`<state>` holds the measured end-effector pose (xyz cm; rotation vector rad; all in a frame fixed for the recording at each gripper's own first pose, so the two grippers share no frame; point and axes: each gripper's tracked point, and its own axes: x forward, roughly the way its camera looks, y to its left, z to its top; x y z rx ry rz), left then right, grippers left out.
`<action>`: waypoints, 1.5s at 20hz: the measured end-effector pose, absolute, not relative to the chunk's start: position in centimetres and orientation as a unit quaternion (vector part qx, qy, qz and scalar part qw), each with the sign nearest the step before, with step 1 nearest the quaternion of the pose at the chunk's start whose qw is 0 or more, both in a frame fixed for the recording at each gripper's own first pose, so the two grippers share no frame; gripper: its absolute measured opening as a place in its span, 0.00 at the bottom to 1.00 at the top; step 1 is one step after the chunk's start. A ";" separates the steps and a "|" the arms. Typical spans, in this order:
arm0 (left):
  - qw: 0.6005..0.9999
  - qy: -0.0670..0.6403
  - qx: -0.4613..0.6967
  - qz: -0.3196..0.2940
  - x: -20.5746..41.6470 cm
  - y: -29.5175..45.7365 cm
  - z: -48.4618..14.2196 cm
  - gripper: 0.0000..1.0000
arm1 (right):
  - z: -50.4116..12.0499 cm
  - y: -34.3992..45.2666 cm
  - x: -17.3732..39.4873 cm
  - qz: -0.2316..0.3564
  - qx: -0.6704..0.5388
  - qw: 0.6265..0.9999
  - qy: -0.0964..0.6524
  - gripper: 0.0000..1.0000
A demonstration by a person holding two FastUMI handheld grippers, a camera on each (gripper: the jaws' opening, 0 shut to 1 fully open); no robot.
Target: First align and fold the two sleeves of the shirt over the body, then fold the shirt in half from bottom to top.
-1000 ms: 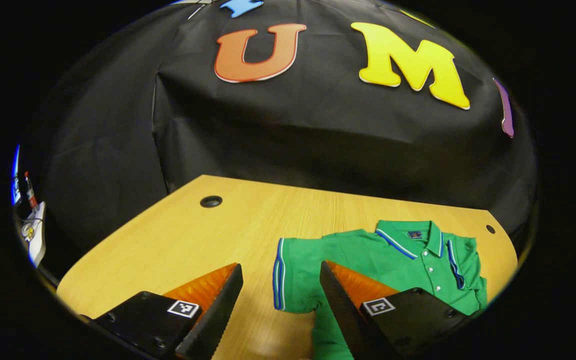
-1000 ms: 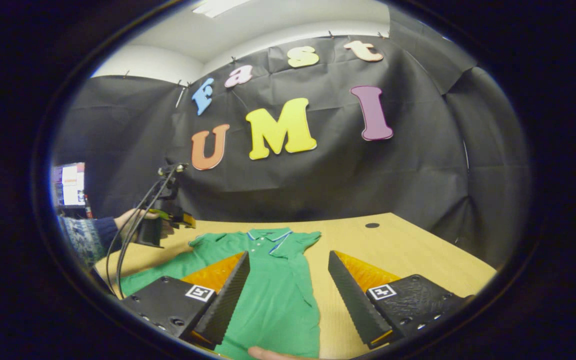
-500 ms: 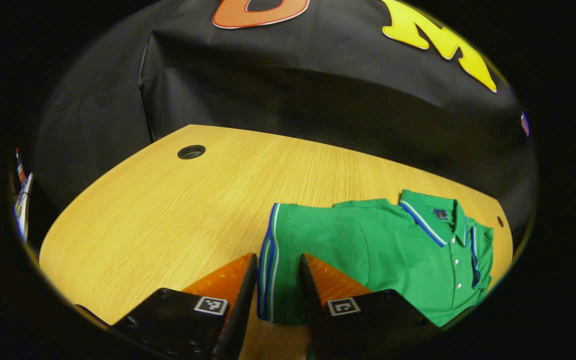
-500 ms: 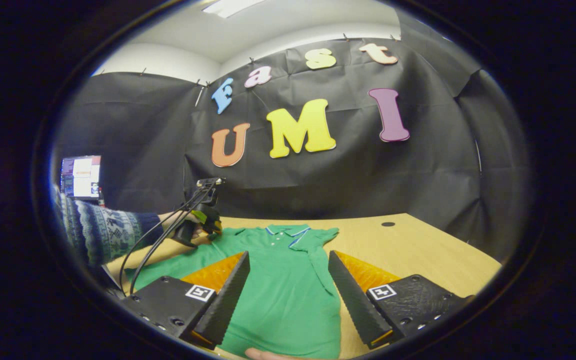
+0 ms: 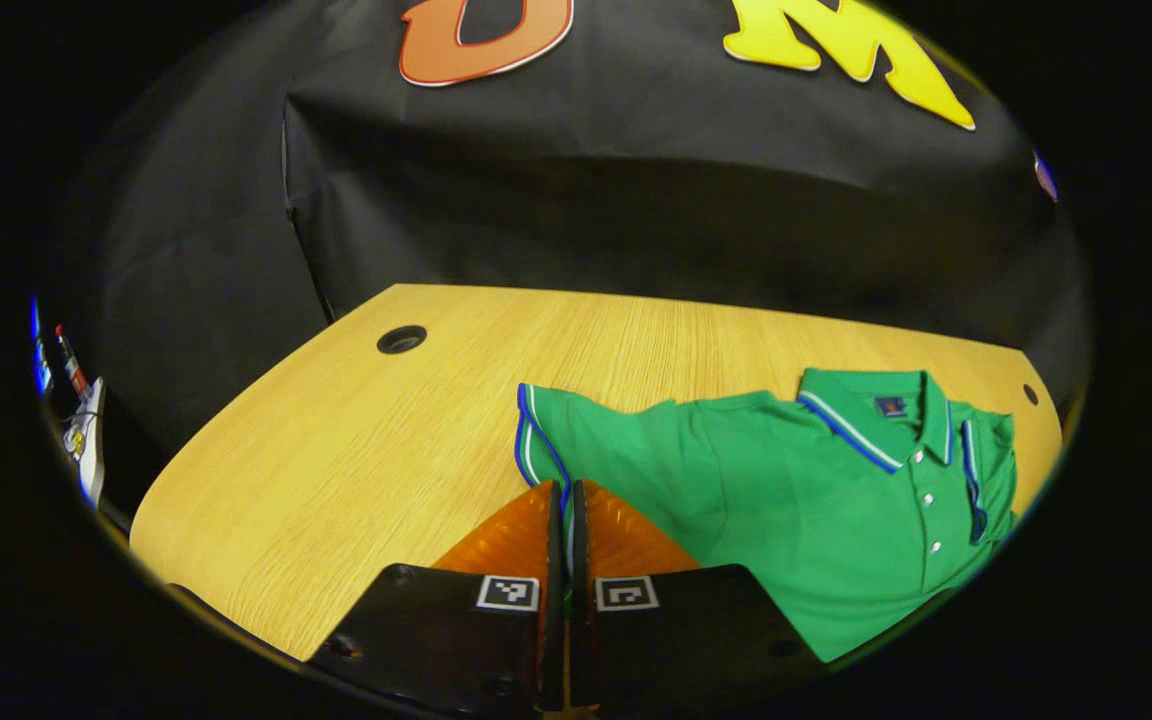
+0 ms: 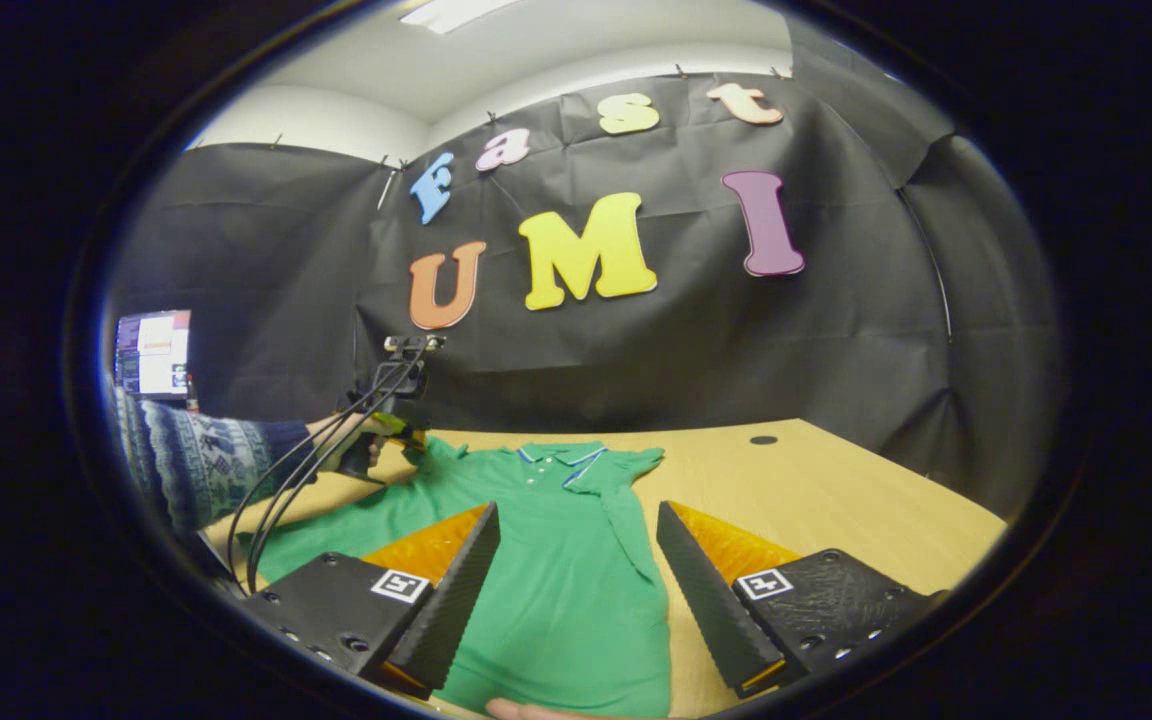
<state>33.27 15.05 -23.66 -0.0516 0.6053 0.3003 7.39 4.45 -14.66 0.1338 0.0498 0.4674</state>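
A green polo shirt [image 5: 796, 500] with blue-and-white trim lies collar-away on the wooden table [image 5: 336, 450]. My left gripper [image 5: 567, 500] is shut on the shirt's left sleeve [image 5: 546, 440], near its striped hem, and the sleeve rises a little off the table. In the right gripper view the shirt [image 6: 556, 570] runs toward me, its other sleeve [image 6: 626, 500] lying folded over the body. My right gripper [image 6: 576, 570] hovers open above the shirt's lower part. Farther off, the left gripper [image 6: 386, 420] pinches the sleeve, held by a hand.
The table has round cable holes [image 5: 401, 339] [image 6: 763, 440] near its back corners. A patterned sleeve [image 6: 186, 460] and black cables [image 6: 286, 490] reach in from the left. A monitor [image 6: 151, 350] stands beyond the table's left edge. A fingertip [image 6: 526, 710] shows at the bottom.
My left gripper came down around the sleeve's hem, shut on it, and raised it slightly. The right gripper stayed open and barely moved.
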 end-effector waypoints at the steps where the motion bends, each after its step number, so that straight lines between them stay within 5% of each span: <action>1: 0.946 0.291 -0.022 0.142 33.4 14.6 -22.8 0.08 | -14.7 4.5 7.4 0.231 0.067 0.970 0.025 0.95; 9: 0.949 0.285 0.059 0.121 34.1 9.2 -21.6 0.09 | -15.2 5.1 7.1 0.225 0.064 0.972 0.022 0.95; 13: 0.954 0.281 0.031 0.103 33.8 6.0 -21.6 0.18 | -15.1 5.7 6.9 0.225 0.064 0.972 0.023 0.92; 16: 0.960 0.270 -0.005 0.074 33.8 4.0 -20.8 0.40 | -15.1 6.0 6.8 0.224 0.063 0.972 0.022 0.92; 19: 0.964 0.250 0.011 0.088 33.1 4.9 -19.5 1.00 | -15.4 6.3 6.6 0.224 0.054 0.973 0.025 0.96; 30: 0.981 0.180 -0.021 0.070 22.6 6.8 -14.5 1.00 | -13.8 4.4 3.4 0.183 0.031 0.983 0.015 0.95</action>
